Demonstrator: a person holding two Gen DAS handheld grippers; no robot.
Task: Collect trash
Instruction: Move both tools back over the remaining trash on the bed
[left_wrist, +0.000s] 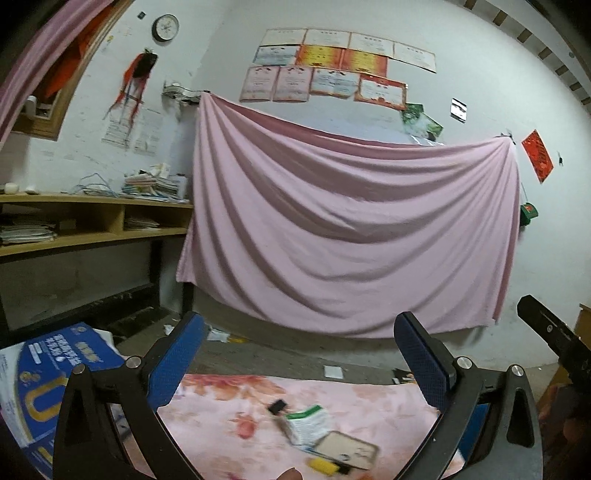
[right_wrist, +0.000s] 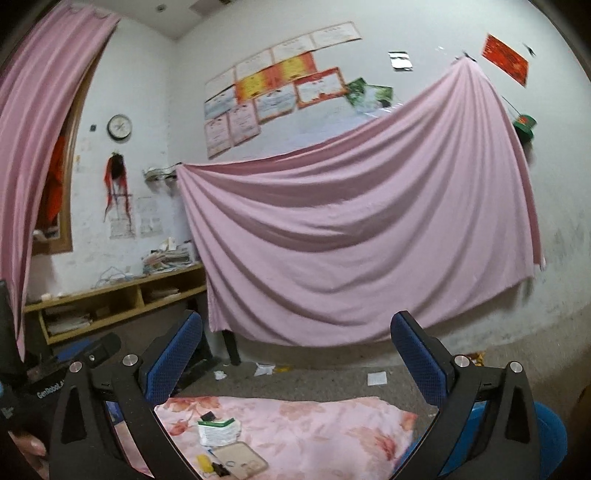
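Observation:
Trash lies on a pink floral cloth (left_wrist: 369, 410) (right_wrist: 314, 424) low in both views. There is a white packet with a green band (left_wrist: 308, 424) (right_wrist: 218, 430), a small black piece (left_wrist: 277, 406) (right_wrist: 208, 416), a flat tan pouch (left_wrist: 347, 448) (right_wrist: 240, 459) and a yellow lump (left_wrist: 323, 465) (right_wrist: 203, 461). My left gripper (left_wrist: 297, 325) is open, above and short of the pile, with nothing between its blue pads. My right gripper (right_wrist: 297, 325) is also open and empty, with the pile below its left finger. Both point level toward the wall.
A pink sheet (left_wrist: 351, 221) (right_wrist: 369, 240) hangs on the far wall. A wooden shelf (left_wrist: 92, 221) (right_wrist: 118, 299) with papers stands at the left. A blue printed box (left_wrist: 48, 376) sits beside the cloth. Paper scraps (right_wrist: 376, 378) litter the floor. A blue round object (right_wrist: 550, 432) is at lower right.

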